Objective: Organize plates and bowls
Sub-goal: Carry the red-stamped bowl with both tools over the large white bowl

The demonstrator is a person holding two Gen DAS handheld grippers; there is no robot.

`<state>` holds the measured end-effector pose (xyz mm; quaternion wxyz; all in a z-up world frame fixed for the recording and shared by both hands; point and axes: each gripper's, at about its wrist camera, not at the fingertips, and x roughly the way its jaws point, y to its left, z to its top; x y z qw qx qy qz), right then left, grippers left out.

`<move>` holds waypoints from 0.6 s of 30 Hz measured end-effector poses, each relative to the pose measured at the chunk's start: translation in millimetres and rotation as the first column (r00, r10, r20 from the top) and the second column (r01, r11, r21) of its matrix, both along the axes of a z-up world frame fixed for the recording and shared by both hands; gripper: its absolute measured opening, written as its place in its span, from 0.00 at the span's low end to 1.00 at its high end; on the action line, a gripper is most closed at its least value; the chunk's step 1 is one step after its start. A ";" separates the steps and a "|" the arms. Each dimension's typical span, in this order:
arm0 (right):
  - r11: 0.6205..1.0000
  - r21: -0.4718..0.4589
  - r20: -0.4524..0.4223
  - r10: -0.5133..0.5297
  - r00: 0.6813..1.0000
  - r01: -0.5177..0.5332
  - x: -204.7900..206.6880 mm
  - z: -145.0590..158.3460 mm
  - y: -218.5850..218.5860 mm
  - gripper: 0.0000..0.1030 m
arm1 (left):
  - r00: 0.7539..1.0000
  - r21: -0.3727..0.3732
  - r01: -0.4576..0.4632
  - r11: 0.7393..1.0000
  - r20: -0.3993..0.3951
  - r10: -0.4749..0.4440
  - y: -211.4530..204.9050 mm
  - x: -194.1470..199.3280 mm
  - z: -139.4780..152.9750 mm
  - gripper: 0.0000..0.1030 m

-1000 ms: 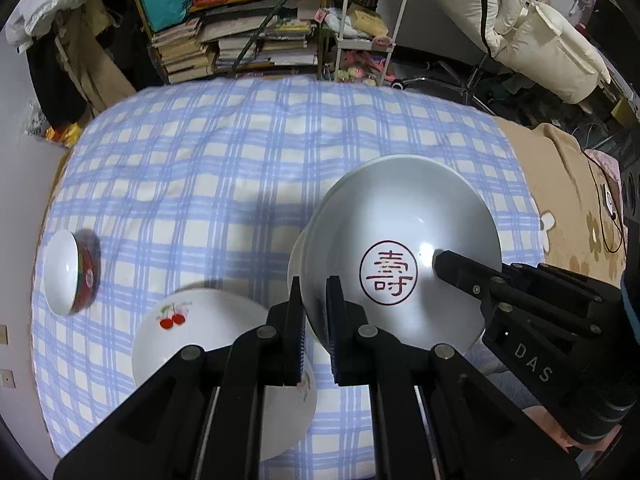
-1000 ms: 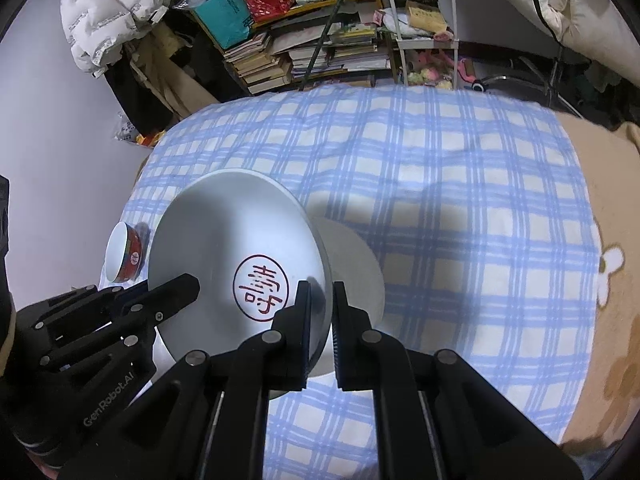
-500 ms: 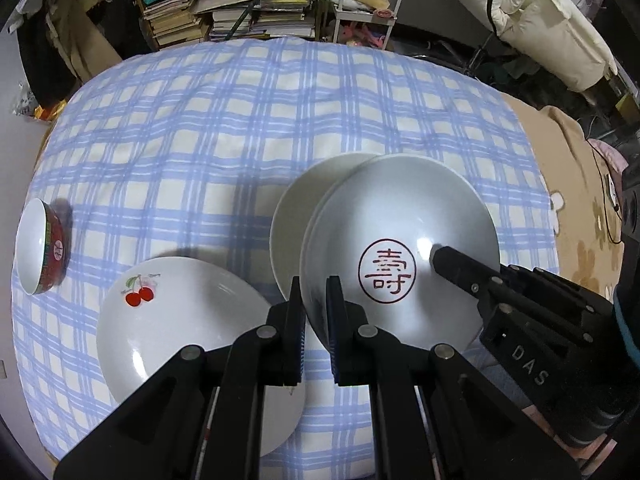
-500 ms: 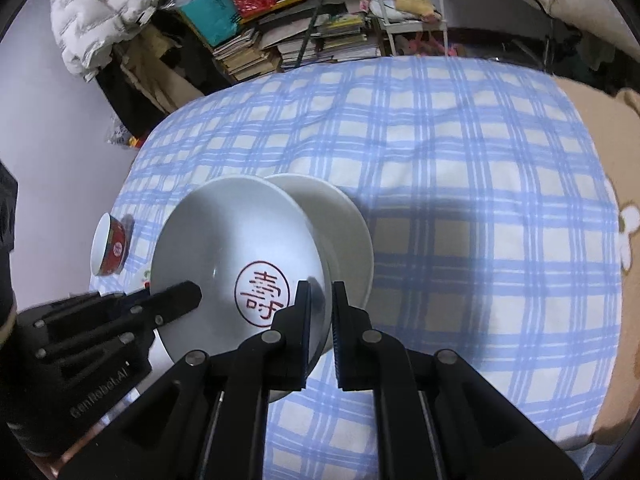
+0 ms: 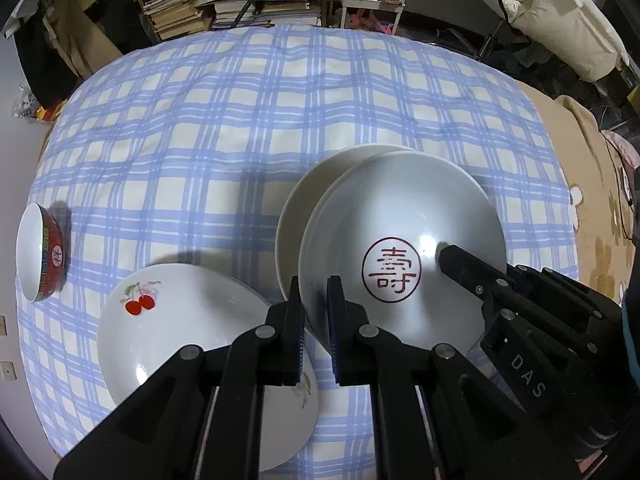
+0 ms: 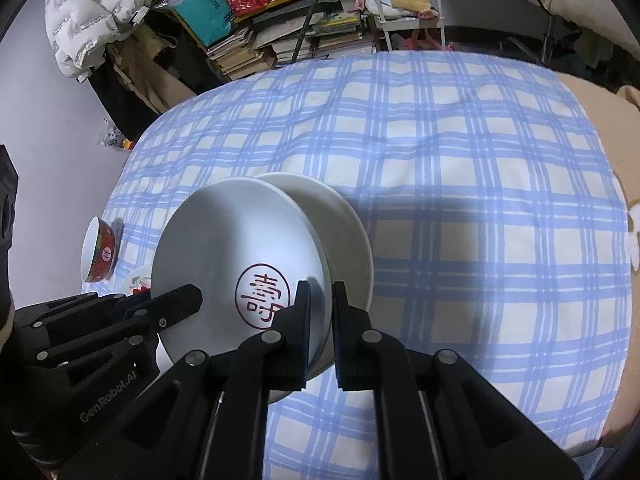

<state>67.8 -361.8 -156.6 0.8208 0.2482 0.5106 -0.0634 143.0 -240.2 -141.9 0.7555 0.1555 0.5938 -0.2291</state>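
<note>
On checked cloth (image 5: pixel 248 128), glossy round stamped bowl (image 5: pixel 400 240), plain bowl (image 5: pixel 304 200) beneath

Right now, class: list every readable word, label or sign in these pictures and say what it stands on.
"DAS": right gripper body.
"GenRobot.AI": left gripper body.
"壽" in a red circle: inside the held white bowl.
White character on the red bowl: too small to read.
Book spines: blurred.

Cluttered home: bed (image 5: pixel 280 128), stacked books (image 5: pixel 256 4)

"GenRobot.AI" on left claw (image 6: pixel 178 304), "DAS" on right claw (image 5: pixel 450 258).
</note>
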 end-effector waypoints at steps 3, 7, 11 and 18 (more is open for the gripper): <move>1.000 0.011 -0.010 -0.004 1.000 0.004 1.1 -3.5 -1.5 0.11 | 1.000 0.002 0.005 1.000 0.003 -0.005 -0.7 -0.3 -1.9 0.10; 1.000 0.006 -0.004 -0.003 1.000 0.003 2.1 -3.4 -0.8 0.11 | 1.000 -0.004 0.001 1.000 -0.002 -0.001 -0.4 1.2 -2.6 0.10; 1.000 -0.007 -0.003 -0.001 1.000 0.000 2.9 -3.8 1.1 0.11 | 1.000 -0.005 -0.001 1.000 -0.006 0.001 -0.8 2.2 -2.6 0.10; 1.000 -0.017 -0.010 -0.007 1.000 0.007 4.4 -5.7 -0.1 0.11 | 1.000 -0.001 0.011 1.000 -0.006 -0.011 -1.7 1.4 -3.5 0.10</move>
